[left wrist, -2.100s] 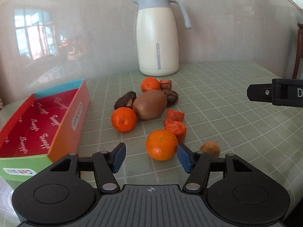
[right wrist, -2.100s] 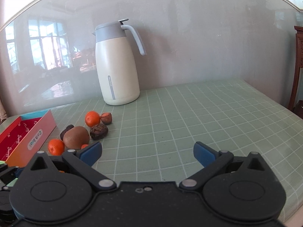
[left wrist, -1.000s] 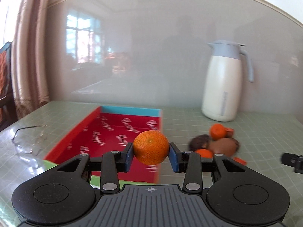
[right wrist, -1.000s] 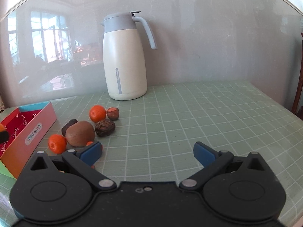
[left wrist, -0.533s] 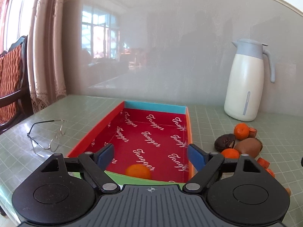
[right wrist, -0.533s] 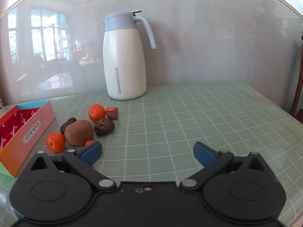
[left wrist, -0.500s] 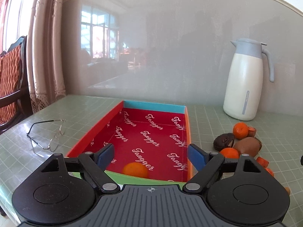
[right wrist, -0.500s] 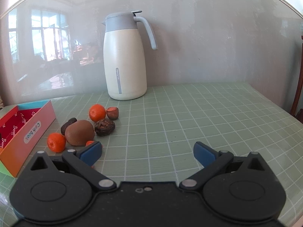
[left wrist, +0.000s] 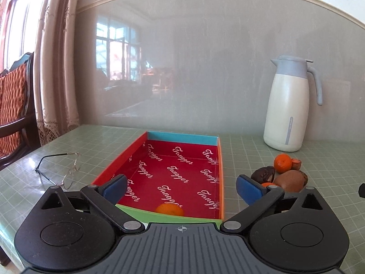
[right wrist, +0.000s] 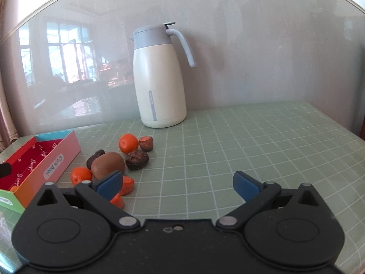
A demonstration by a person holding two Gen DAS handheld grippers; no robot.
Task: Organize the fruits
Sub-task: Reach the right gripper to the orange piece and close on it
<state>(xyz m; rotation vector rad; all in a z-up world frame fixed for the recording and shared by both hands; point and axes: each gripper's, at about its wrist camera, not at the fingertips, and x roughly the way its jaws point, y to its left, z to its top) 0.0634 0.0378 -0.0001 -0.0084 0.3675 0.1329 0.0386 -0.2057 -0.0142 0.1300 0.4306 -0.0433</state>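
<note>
Sorting fruit: one mandarin (left wrist: pixel 169 209) lies inside the red box (left wrist: pixel 218 159), bottom centre of the left wrist frame.
Left gripper (left wrist: pixel 181 186): jaws opening wide above the box, nothing between them.
Right gripper (right wrist: pixel 176 183): spread, empty, lower centre of its frame.
Remaining pile: kiwi (right wrist: pixel 108 164), two mandarins (right wrist: pixel 129 143), dark dried fruits, lower left of the right wrist frame.
Handling: mandarins likely light, soft, prone to rolling; pinch across the widest middle, gently.
Background: thermos jug (right wrist: pixel 158 75), upper centre.
</note>
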